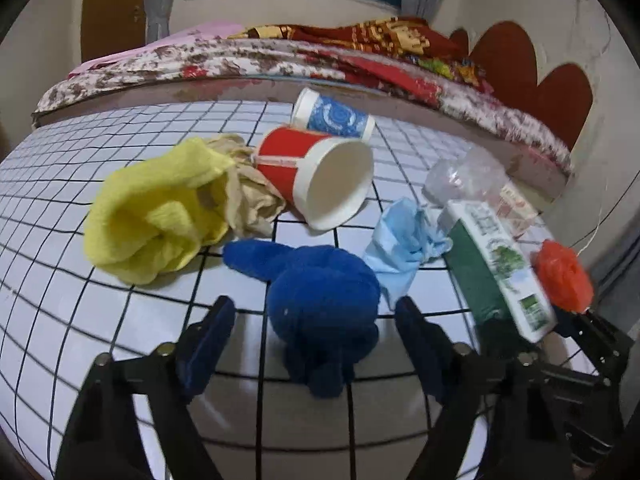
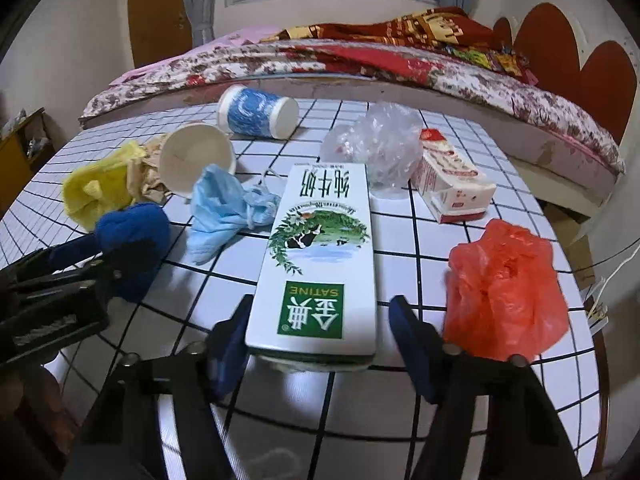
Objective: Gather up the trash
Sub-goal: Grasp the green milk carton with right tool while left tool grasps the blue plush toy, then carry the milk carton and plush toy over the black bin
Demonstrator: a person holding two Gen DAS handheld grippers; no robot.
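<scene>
Trash lies on a white table point(image 1: 60, 300) with a black grid. My left gripper point(image 1: 316, 320) is open, its jaws on either side of a dark blue cloth point(image 1: 320, 300). My right gripper point(image 2: 320, 320) is open around the near end of a green and white milk carton point(image 2: 320, 256), which also shows in the left wrist view point(image 1: 496, 264). A red plastic bag point(image 2: 504, 288) lies just right of the right gripper. Farther off are a light blue mask point(image 2: 224, 212), a red paper cup point(image 1: 316, 176), a blue paper cup point(image 2: 256, 112), a yellow cloth point(image 1: 156, 212) and a clear plastic bag point(image 2: 376, 144).
A small red and white carton point(image 2: 452, 180) lies at the right back of the table. Crumpled brown paper point(image 1: 248, 192) lies between the yellow cloth and the red cup. A bed with patterned blankets point(image 2: 360, 60) runs along the table's far edge.
</scene>
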